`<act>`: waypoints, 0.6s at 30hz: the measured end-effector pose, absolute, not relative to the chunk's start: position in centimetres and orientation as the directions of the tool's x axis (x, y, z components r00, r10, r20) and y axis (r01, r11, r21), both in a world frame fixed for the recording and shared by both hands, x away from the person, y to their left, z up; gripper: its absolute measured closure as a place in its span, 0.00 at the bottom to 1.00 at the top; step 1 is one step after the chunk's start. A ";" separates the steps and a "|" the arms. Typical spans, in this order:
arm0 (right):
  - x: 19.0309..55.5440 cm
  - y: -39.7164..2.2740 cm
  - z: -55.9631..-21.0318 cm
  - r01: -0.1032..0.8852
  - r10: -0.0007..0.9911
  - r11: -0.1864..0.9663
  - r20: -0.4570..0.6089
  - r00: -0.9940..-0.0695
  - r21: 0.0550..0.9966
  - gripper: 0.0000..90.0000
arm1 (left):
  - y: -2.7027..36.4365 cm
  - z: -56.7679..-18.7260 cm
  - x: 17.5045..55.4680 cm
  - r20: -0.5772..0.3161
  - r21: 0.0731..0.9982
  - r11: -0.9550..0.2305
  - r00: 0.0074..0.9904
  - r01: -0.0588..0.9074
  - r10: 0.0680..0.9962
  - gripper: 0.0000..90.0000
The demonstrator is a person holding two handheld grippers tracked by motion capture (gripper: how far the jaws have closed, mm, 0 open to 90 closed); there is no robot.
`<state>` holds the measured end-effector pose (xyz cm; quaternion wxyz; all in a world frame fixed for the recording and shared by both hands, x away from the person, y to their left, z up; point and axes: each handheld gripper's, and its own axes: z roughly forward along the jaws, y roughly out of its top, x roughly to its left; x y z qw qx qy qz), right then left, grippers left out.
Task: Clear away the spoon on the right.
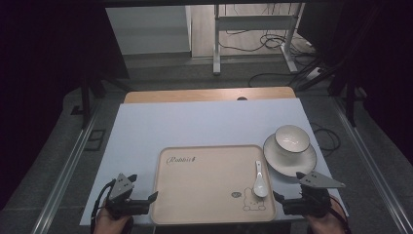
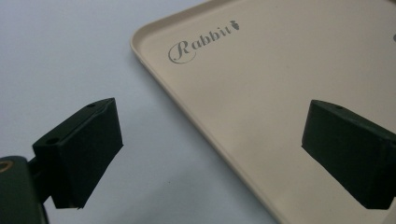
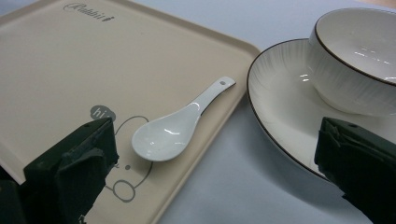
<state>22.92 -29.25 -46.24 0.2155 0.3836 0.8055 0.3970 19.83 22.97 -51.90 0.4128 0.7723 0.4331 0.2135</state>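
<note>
A beige tray [image 1: 204,180] printed with "Rabbit" and a rabbit drawing lies at the near middle of the table. A white ceramic spoon [image 1: 259,180] rests on its right side, bowl end toward me. Right of the tray a white bowl [image 1: 291,139] sits on a white plate [image 1: 292,163]. My left gripper [image 1: 151,204] stands open at the tray's near left edge, one jaw over the table and one over the tray [image 2: 261,84]. My right gripper [image 1: 278,204] is open at the near right corner, the spoon [image 3: 173,128] ahead of its empty jaws, with the plate [image 3: 285,107] and bowl [image 3: 355,65] beyond.
The white tabletop [image 1: 204,122] stretches bare behind the tray up to a wooden strip [image 1: 209,94] at its far edge. Past the table a desk frame [image 1: 253,34] and cables lie on the floor.
</note>
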 end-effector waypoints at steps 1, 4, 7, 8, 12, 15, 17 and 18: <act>22.9 -29.3 -46.2 0.446 0.791 0.388 -0.042 -0.611 0.806 0.00 | 23.0 -51.9 19.8 -0.028 0.823 -0.283 0.533 0.493 0.845 0.05; 22.8 -29.5 -46.2 0.448 0.794 0.381 -0.038 -0.607 0.809 0.00 | 23.0 -51.9 19.8 -0.029 0.823 -0.283 0.533 0.493 0.845 0.05; 22.6 -29.7 -46.1 0.451 0.798 0.381 -0.041 -0.602 0.807 0.00 | 23.0 -51.9 19.8 -0.029 0.823 -0.282 0.533 0.493 0.846 0.05; 22.6 -29.8 -46.1 0.449 0.797 0.383 -0.043 -0.602 0.807 0.00 | 23.0 -51.9 19.8 -0.030 0.823 -0.282 0.533 0.493 0.846 0.05; 22.4 -30.0 -46.1 0.450 0.798 0.387 -0.048 -0.601 0.805 0.00 | 23.0 -51.9 19.8 -0.030 0.823 -0.282 0.533 0.493 0.845 0.05; 22.3 -30.1 -46.2 0.447 0.798 0.393 -0.056 -0.600 0.803 0.00 | 23.0 -51.9 19.8 -0.030 0.823 -0.281 0.533 0.493 0.845 0.05; 22.3 -30.1 -46.2 0.446 0.799 0.393 -0.058 -0.599 0.804 0.00 | 23.0 -51.9 19.8 -0.031 0.824 -0.281 0.533 0.493 0.845 0.05; 22.1 -30.3 -46.2 0.446 0.802 0.392 -0.062 -0.593 0.805 0.00 | 23.0 -51.9 19.8 -0.031 0.824 -0.280 0.533 0.493 0.845 0.05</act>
